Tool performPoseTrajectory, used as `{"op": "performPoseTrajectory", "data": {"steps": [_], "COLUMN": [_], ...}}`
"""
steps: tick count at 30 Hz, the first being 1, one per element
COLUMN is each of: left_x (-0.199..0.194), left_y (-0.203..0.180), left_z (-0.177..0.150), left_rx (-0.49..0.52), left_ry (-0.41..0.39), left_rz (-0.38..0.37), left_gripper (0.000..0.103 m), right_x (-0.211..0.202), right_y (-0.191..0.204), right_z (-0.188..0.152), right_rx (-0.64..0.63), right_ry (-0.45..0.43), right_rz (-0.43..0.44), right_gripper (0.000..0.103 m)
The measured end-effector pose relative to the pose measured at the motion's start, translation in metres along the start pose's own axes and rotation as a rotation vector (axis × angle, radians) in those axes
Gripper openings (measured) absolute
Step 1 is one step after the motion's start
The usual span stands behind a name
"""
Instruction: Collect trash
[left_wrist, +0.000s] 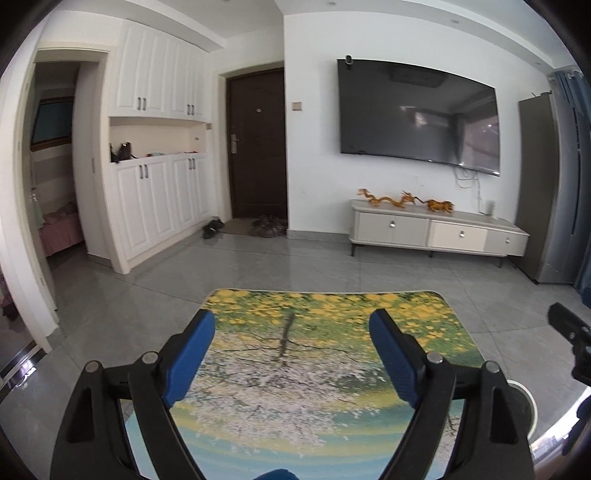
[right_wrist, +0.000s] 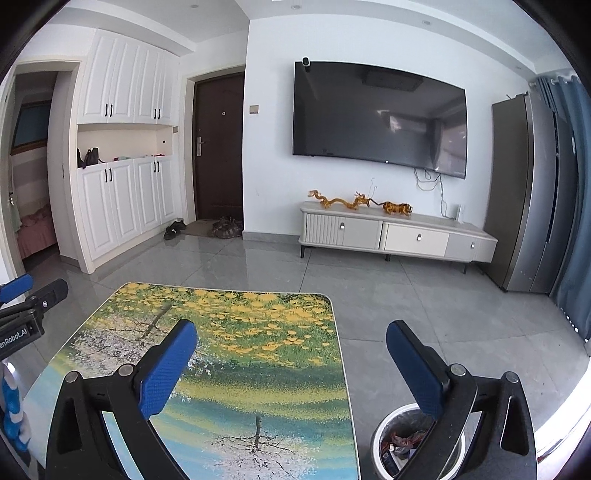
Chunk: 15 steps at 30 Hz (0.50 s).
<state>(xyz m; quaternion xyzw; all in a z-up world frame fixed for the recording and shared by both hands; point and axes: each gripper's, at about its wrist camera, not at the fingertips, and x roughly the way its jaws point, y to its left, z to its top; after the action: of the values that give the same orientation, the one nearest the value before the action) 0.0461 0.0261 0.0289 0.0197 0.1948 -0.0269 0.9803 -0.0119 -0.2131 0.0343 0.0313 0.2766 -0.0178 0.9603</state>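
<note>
My left gripper (left_wrist: 291, 325) is open and empty, held above a low table (left_wrist: 325, 354) with a printed tree-and-flowers top. My right gripper (right_wrist: 291, 336) is open and empty over the same table's (right_wrist: 236, 354) right edge. A round white trash bin (right_wrist: 402, 439) stands on the floor right of the table, under my right finger; it holds crumpled wrappers (right_wrist: 402, 441). Its rim (left_wrist: 522, 397) also shows at the lower right of the left wrist view. No loose trash shows on the table top.
Grey tile floor (right_wrist: 424, 295) surrounds the table. A TV cabinet (right_wrist: 399, 232) with orange dragon figures (right_wrist: 343, 201) stands under a wall TV (right_wrist: 376, 118). A grey fridge (right_wrist: 532, 192) and blue curtain are at right. White cupboards (right_wrist: 122, 199), a dark door and shoes are at left.
</note>
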Motion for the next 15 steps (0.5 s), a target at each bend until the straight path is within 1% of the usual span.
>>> {"op": "performPoseTrajectory", "data": {"steps": [6, 12, 15], "left_x": [0.000, 0.005, 0.009], "left_y": [0.009, 0.005, 0.001], "left_z": [-0.003, -0.009, -0.012], "left_rx": [-0.030, -0.035, -0.032], "left_ry": [-0.019, -0.006, 0.001], "left_rz": [0.036, 0.051, 0.055], "left_gripper": [0.085, 0.085, 0.085], "right_x": [0.000, 0.008, 0.009], "right_y": [-0.007, -0.017, -0.021], "right_z": [-0.004, -0.015, -0.019], "right_rx": [0.024, 0.047, 0.051], "right_ry": [-0.010, 0.006, 0.000], "right_rz": [-0.022, -0.046, -0.060], "right_gripper": [0.103, 0.103, 0.103]}}
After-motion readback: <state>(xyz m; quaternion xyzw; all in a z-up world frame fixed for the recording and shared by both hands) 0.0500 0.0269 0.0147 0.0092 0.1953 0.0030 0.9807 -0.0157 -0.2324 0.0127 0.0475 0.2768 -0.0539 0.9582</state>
